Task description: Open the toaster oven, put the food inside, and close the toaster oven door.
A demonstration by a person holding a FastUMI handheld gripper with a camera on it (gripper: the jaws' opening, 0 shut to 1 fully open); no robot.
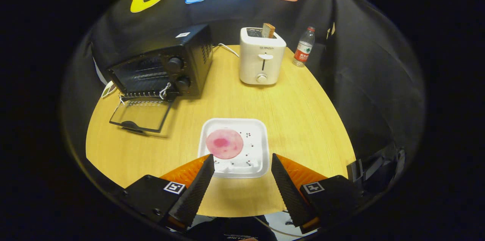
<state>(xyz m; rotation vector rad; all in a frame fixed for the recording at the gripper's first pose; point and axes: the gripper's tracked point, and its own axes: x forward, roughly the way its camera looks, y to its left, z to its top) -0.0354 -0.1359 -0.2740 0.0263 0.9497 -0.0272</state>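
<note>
Near the table's front edge, a pink food slice (224, 143) lies in a white tray (257, 157), just ahead of the spread, empty gripper (242, 163); the toaster oven's (166, 63) door (141, 114) hangs open.

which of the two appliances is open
The black toaster oven, its glass door folded down flat on the table. The white toaster beside it just holds a bread slice.

A white toaster (262, 57) holding bread (268, 30) stands beside a water bottle (304, 47).

The wooden table (303, 119) bears a toaster oven (163, 64), toaster (261, 57), bottle (304, 47) and 1 seemingly foam tray (257, 129).
</note>
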